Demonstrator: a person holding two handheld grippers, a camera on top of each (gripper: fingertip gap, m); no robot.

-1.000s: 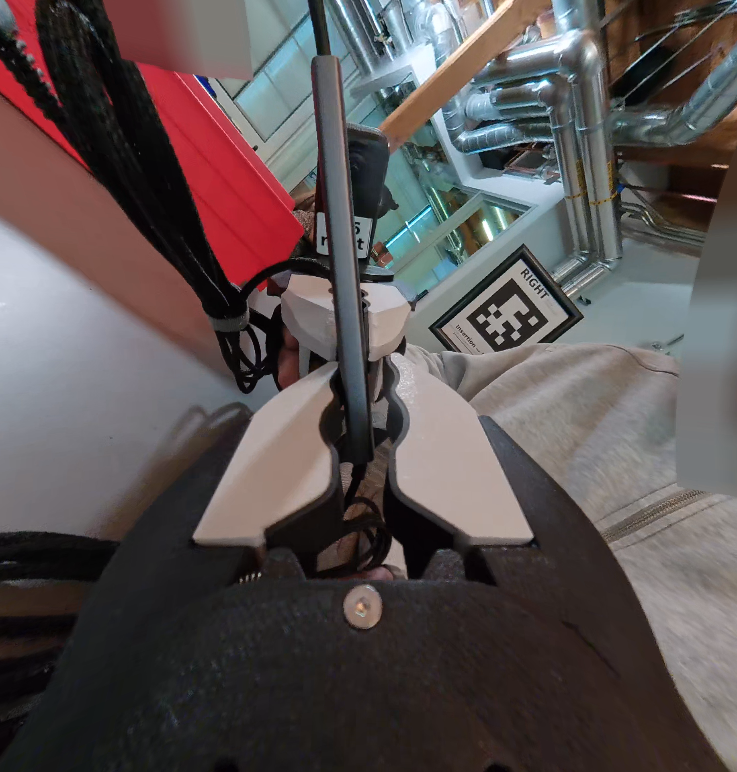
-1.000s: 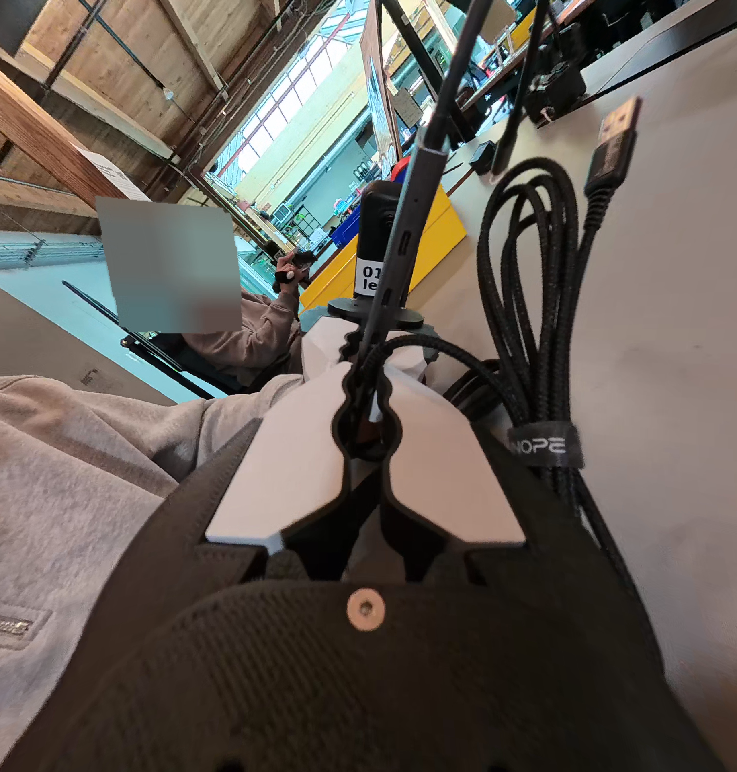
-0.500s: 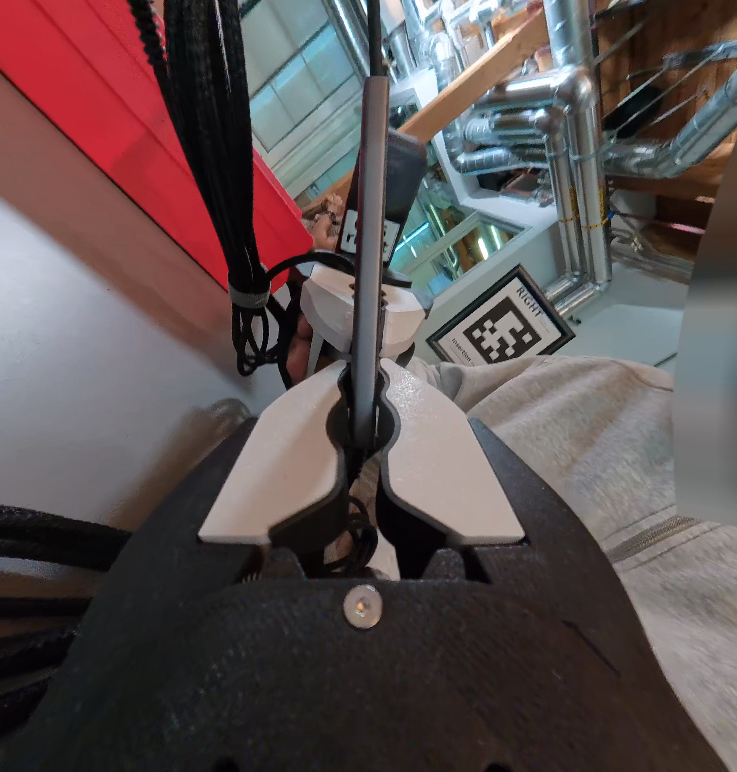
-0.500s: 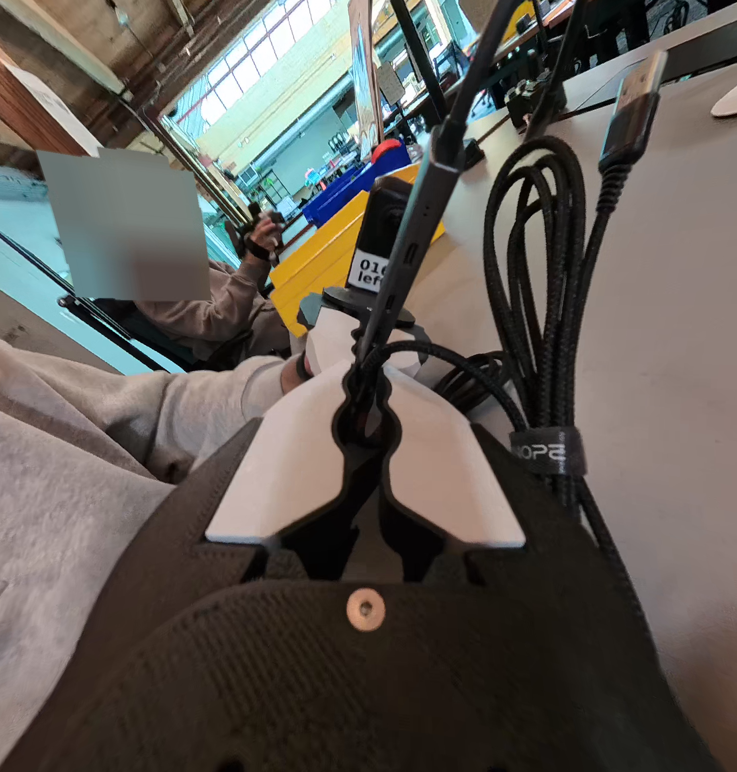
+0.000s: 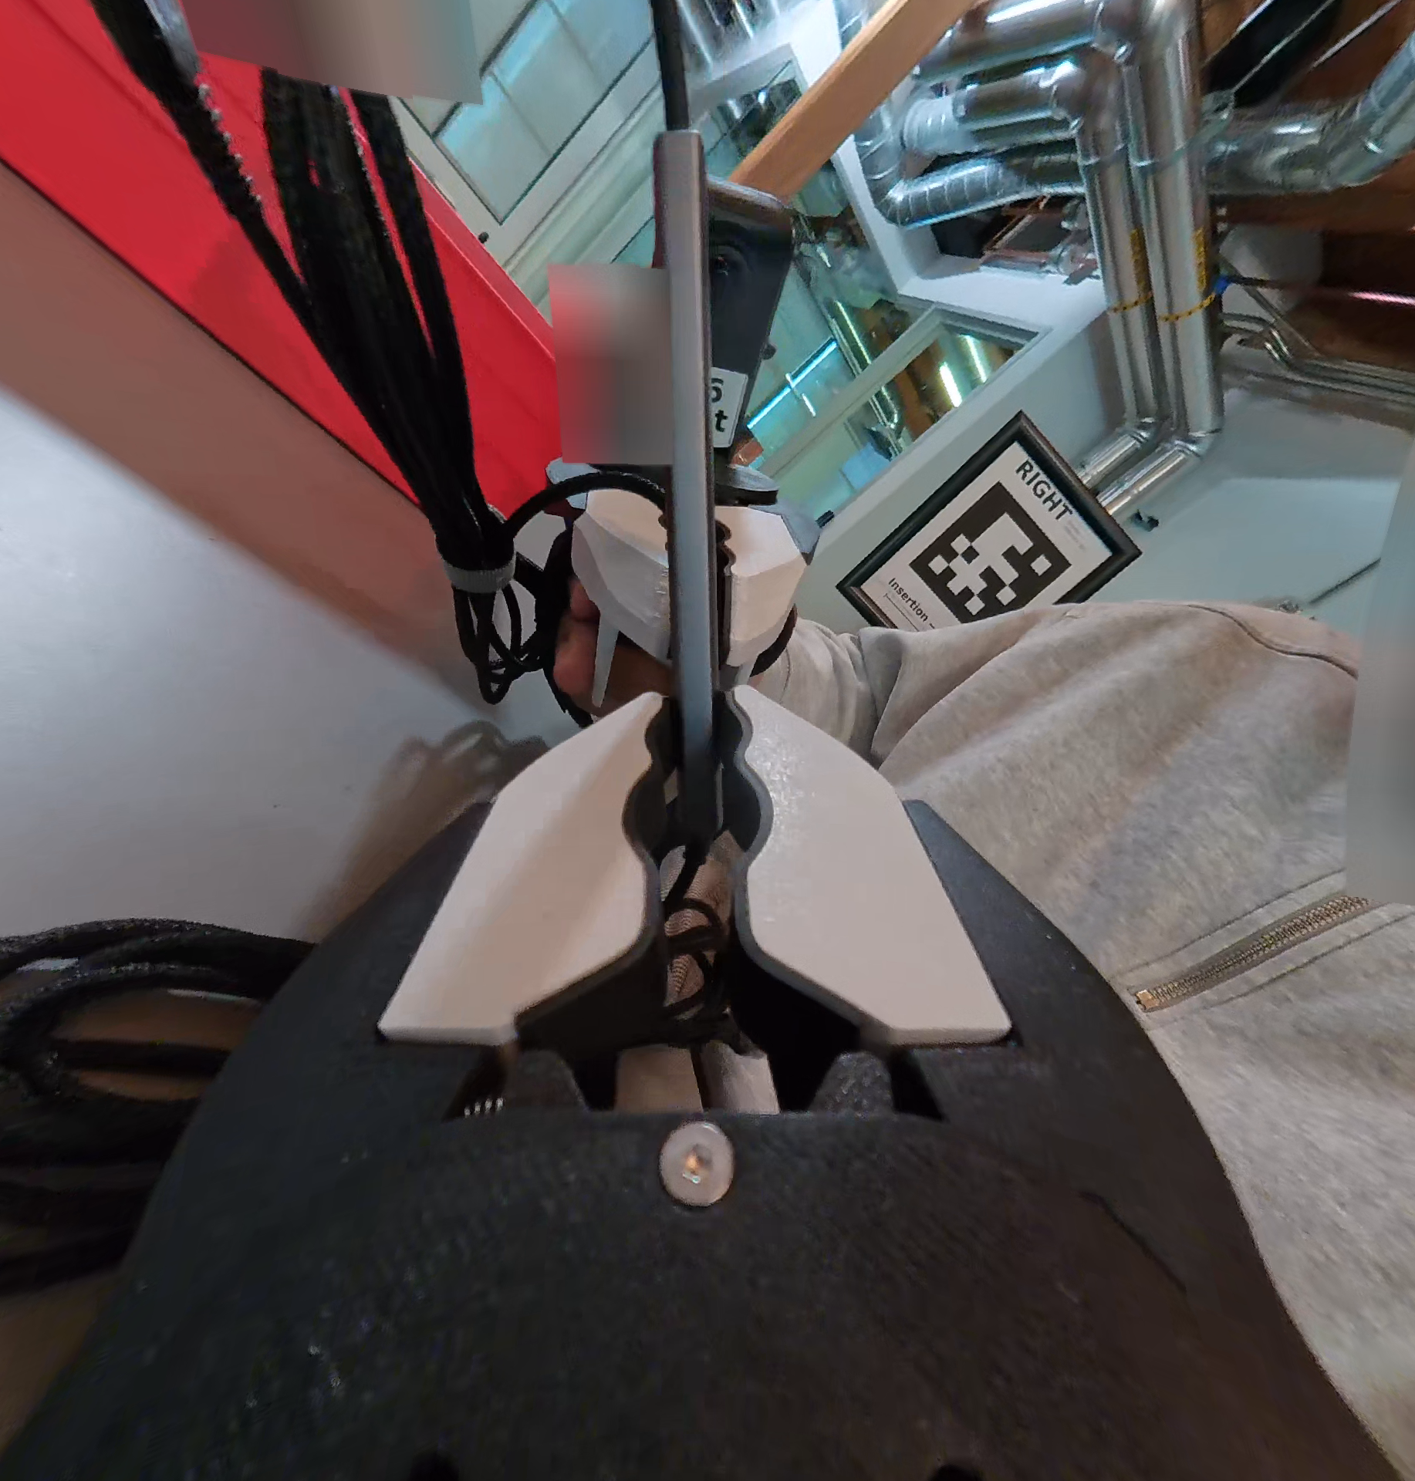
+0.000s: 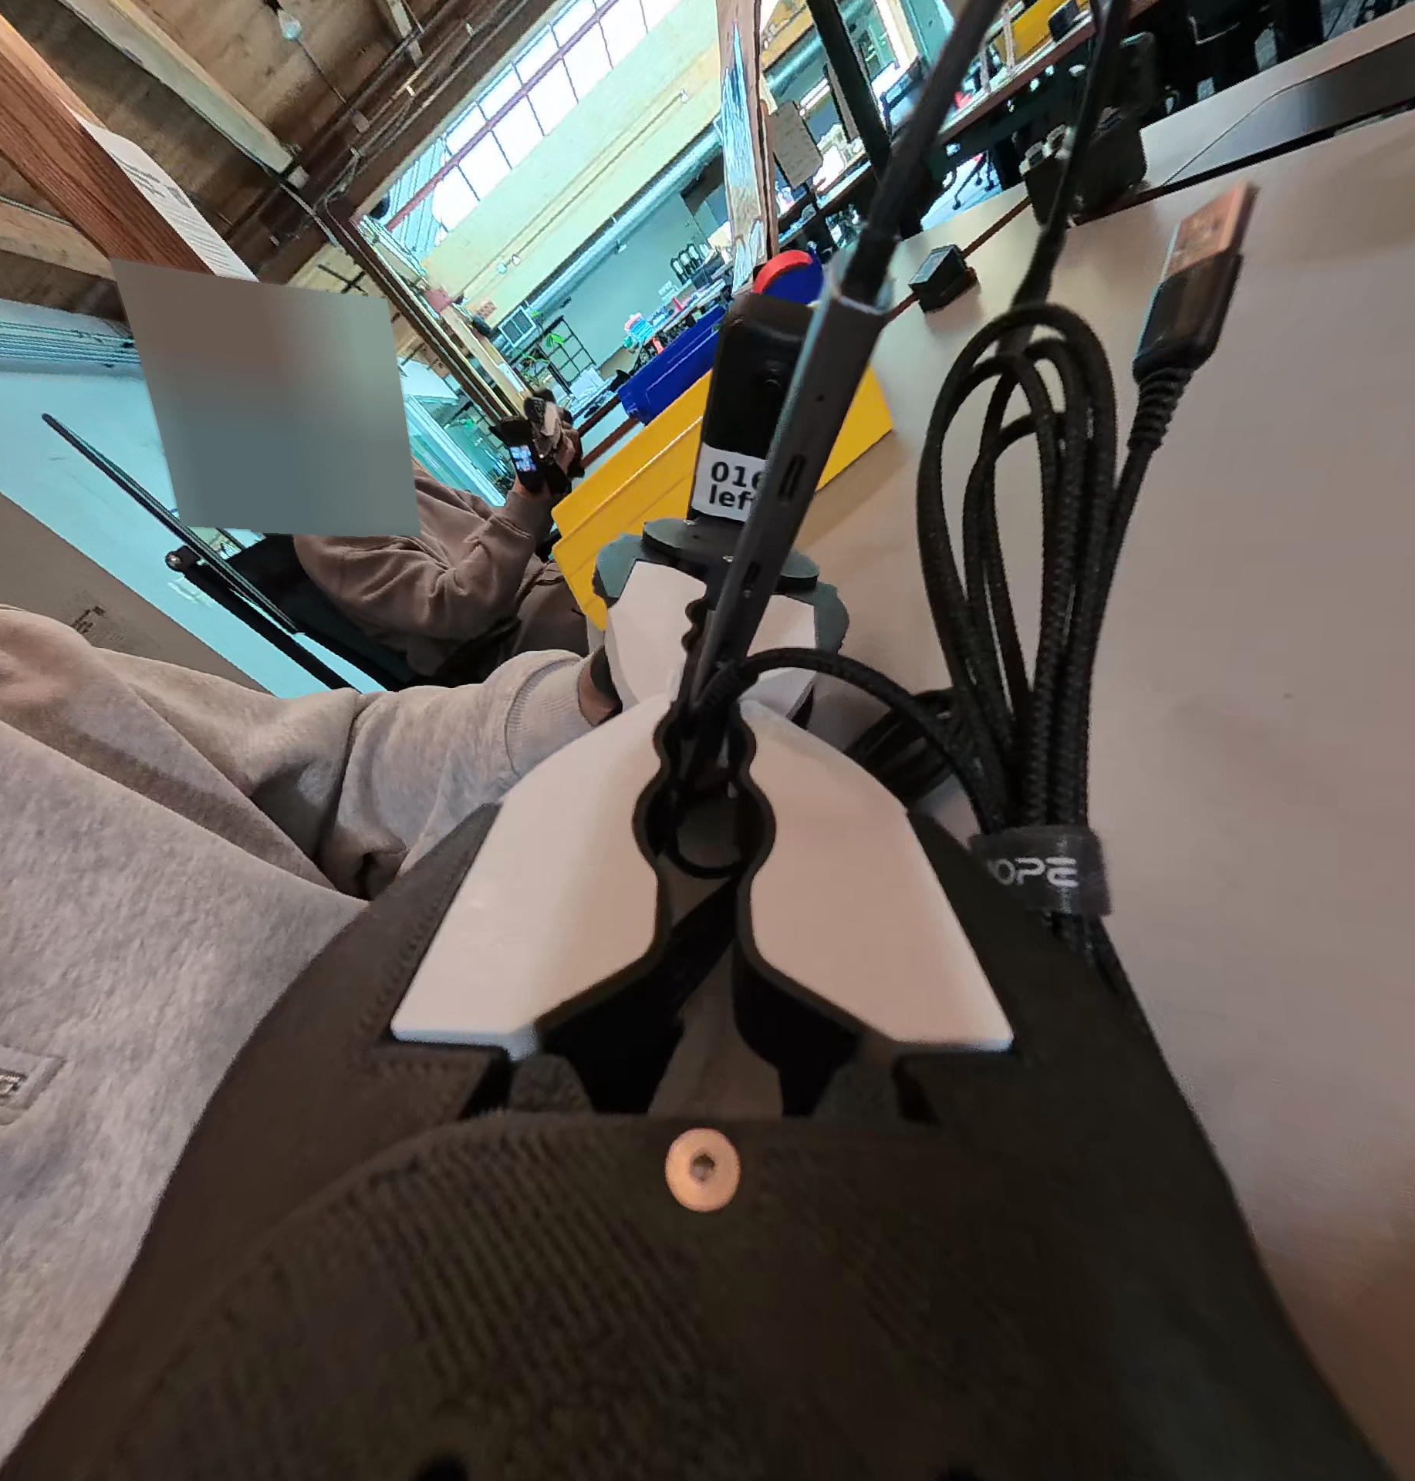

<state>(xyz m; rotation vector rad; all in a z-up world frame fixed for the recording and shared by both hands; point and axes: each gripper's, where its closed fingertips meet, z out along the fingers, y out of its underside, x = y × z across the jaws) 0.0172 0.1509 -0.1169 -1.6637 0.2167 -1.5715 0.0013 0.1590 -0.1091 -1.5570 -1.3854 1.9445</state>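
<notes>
My left gripper point(image 5: 695, 705) is shut on the lower end of a thin grey slab-shaped device point(image 5: 688, 401), seen edge-on and pointing up. A thin black cord leaves its top. My right gripper point(image 6: 703, 713) faces it and is shut on the plug end of a black braided cable point(image 6: 808, 665), right at the slab point(image 6: 808, 417). The two grippers are nearly tip to tip: the right gripper's white fingers point(image 5: 620, 573) show just beyond my left fingertips. The rest of the cable hangs as a strapped bundle point(image 6: 1009, 561) with a free USB plug point(image 6: 1193, 272). The bundle also shows in the left wrist view point(image 5: 368, 320).
A grey table point(image 6: 1289, 641) lies under the cable bundle. A red bin point(image 5: 87, 160) and a framed marker card point(image 5: 993, 537) stand nearby. A yellow bin point(image 6: 648, 497) and a small black box point(image 6: 941, 276) are farther off. A grey sleeve point(image 5: 1089, 761) is close. A seated person point(image 6: 416, 577) is behind. My left and right fingertips are right by each other.
Both grippers stay shut on the same things. The held slab and both views have tilted back and forth. The hanging cable bundle has swung sideways.
</notes>
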